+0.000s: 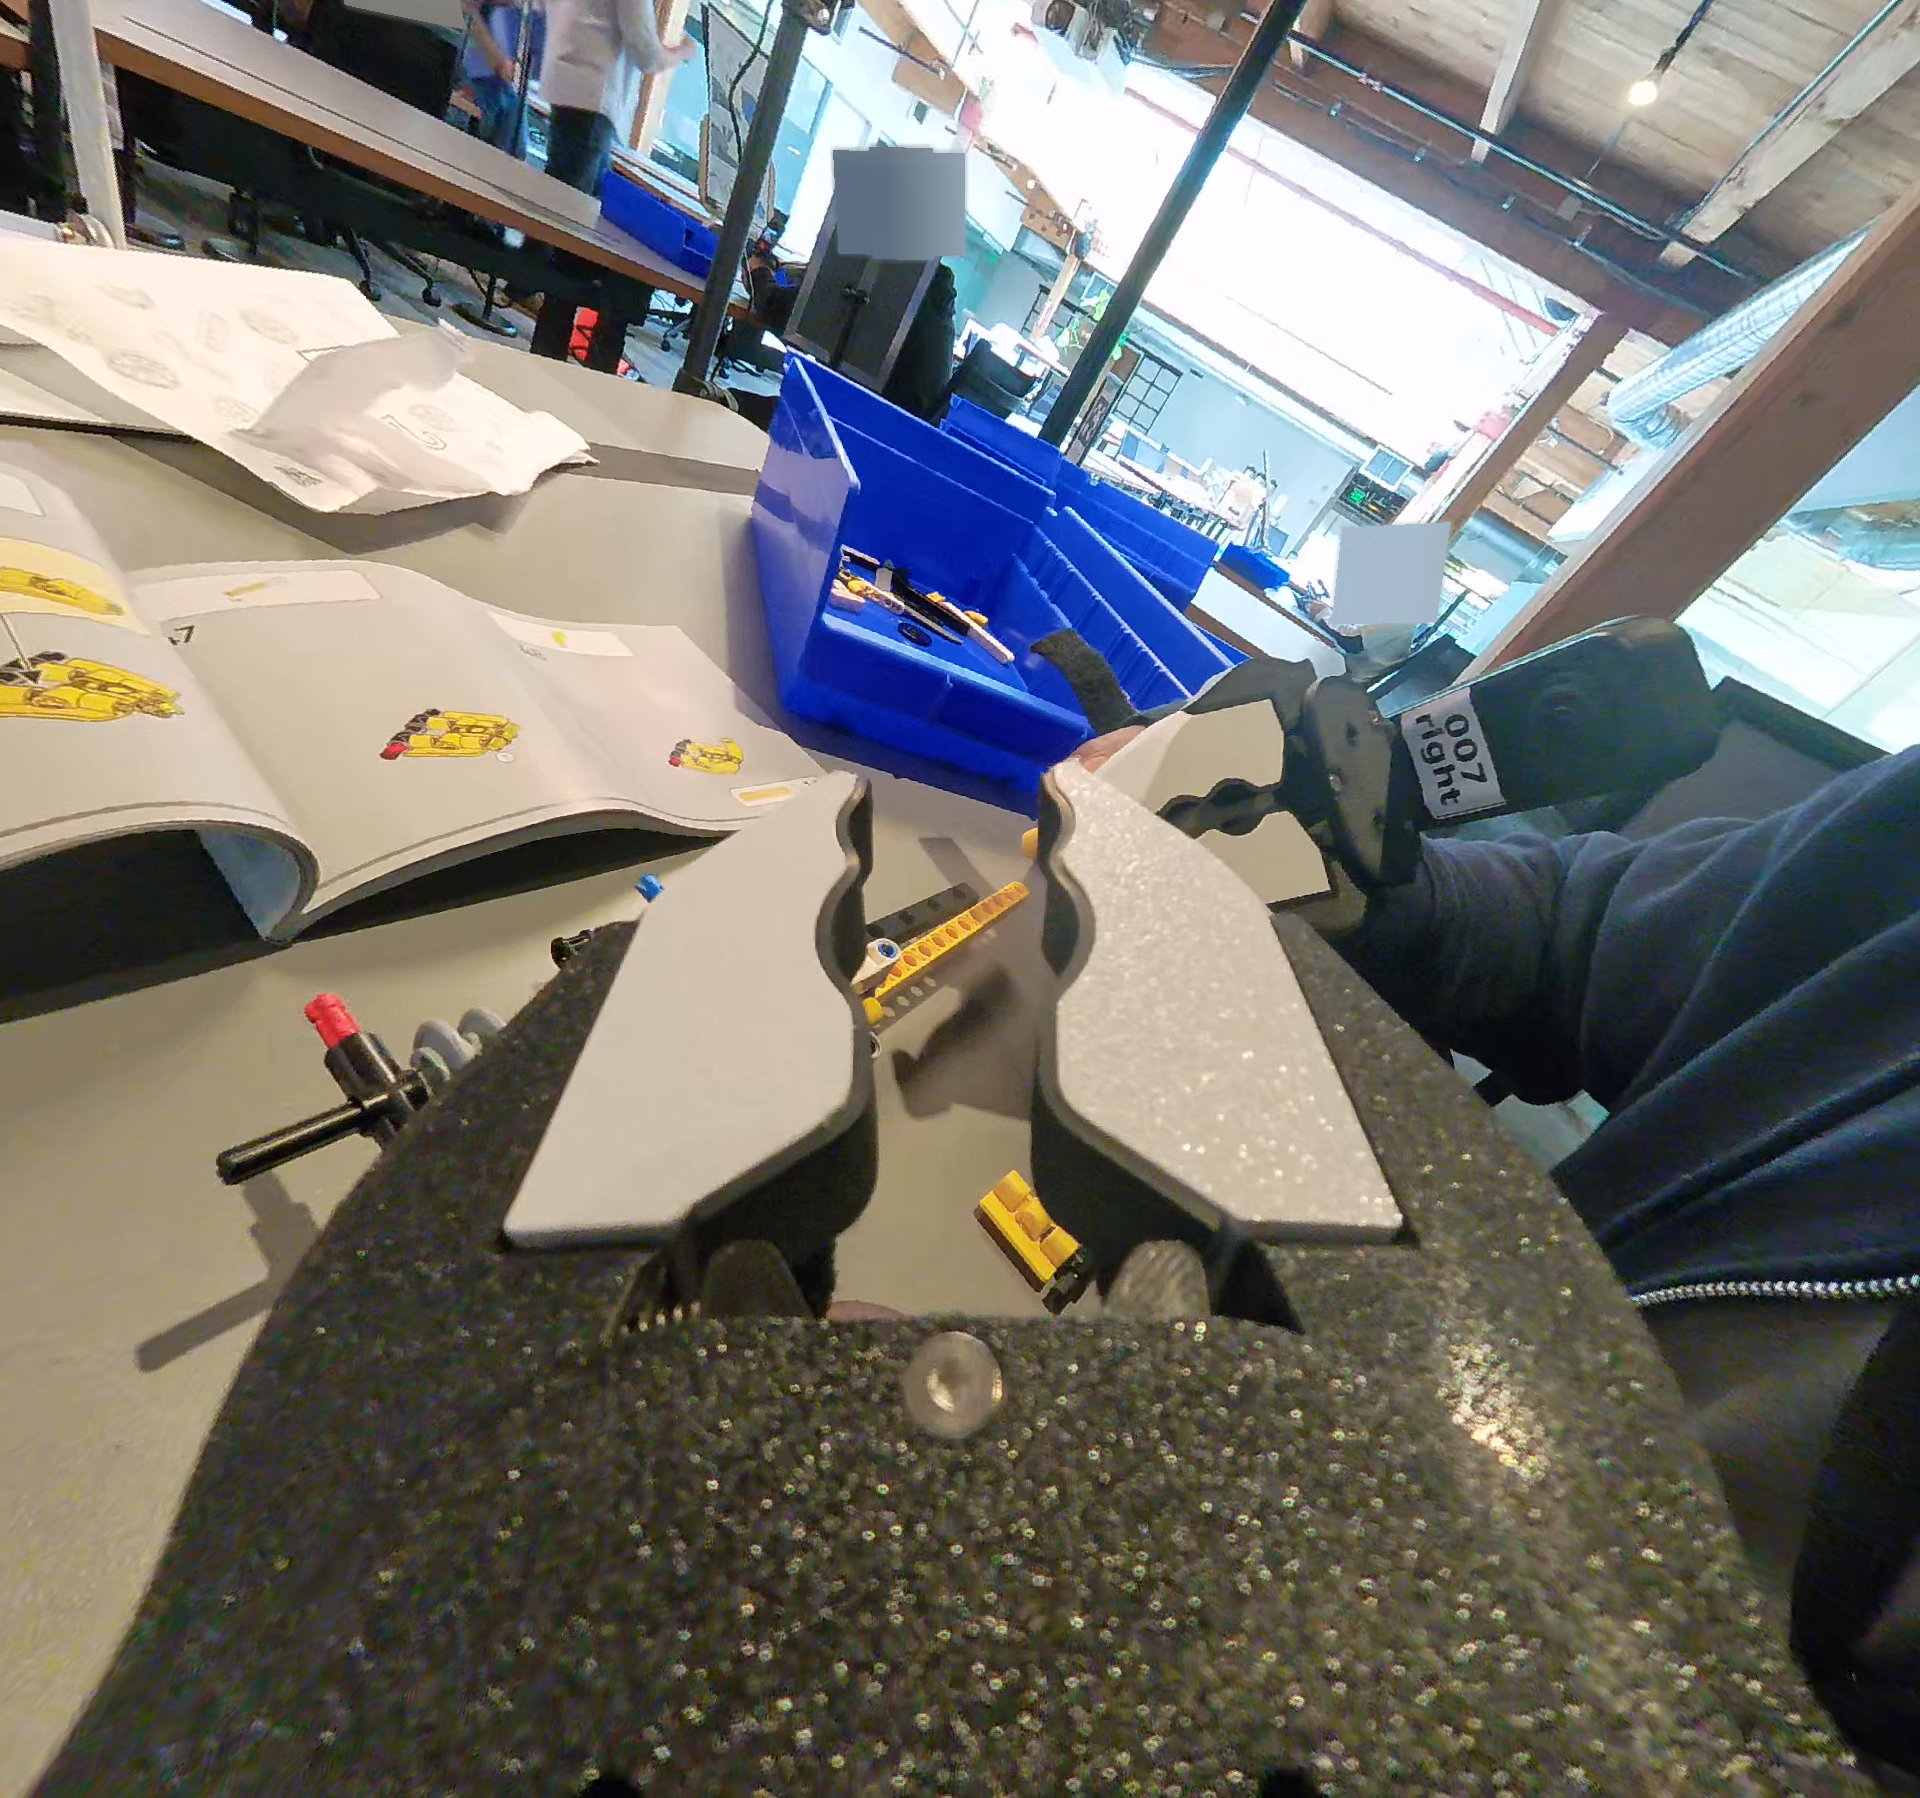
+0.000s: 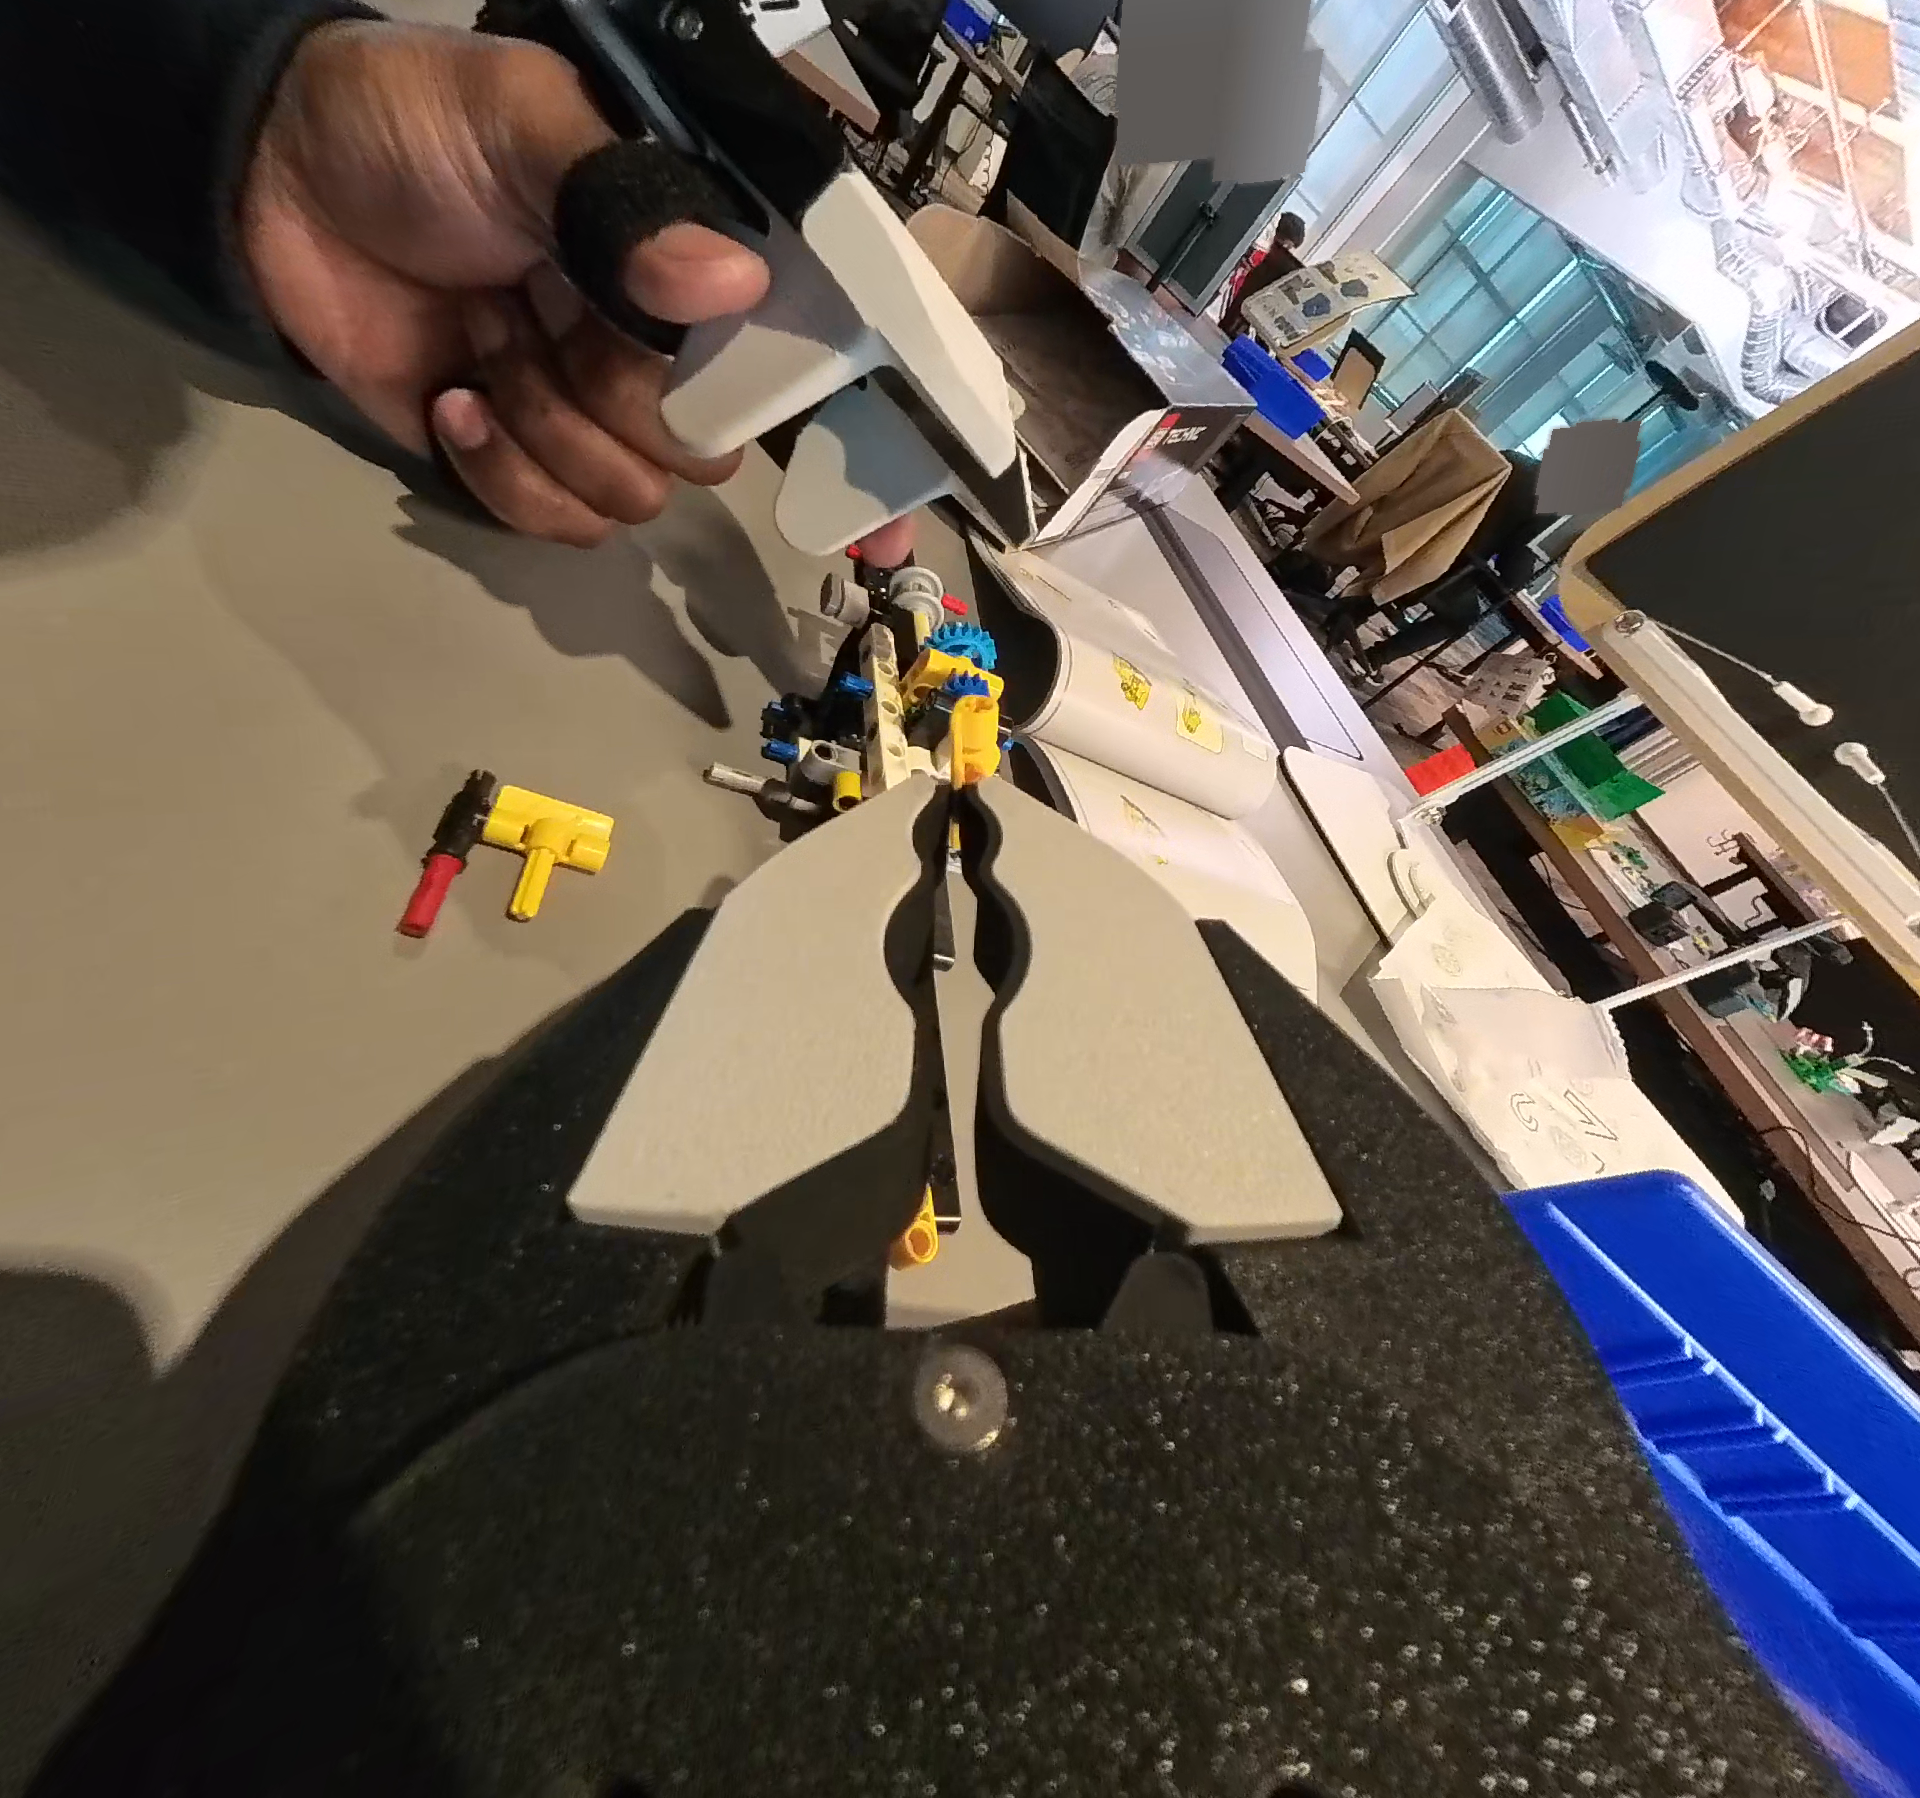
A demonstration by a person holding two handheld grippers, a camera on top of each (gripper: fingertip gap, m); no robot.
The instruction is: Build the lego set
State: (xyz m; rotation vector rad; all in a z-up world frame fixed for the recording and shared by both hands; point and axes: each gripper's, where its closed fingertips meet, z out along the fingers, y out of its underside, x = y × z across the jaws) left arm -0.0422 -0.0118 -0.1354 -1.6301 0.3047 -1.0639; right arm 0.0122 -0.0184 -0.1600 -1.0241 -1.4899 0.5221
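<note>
Left gripper (image 1: 951, 844) fingers hide the lego assembly (image 1: 940, 938) — mostly.

Grey-fingered black gripper (image 1: 951, 813), navy sleeve (image 1: 1662, 969)

Left gripper (image 1: 951, 839) hovers low, jaws parted with a clear gap; the person's left hand (image 2: 436, 262) grips its handle, thumb in a black strap. Right gripper (image 2: 956, 803) has jaws nearly closed, pinching a thin black piece; dark sleeve (image 1: 1662, 969) behind it.
</note>
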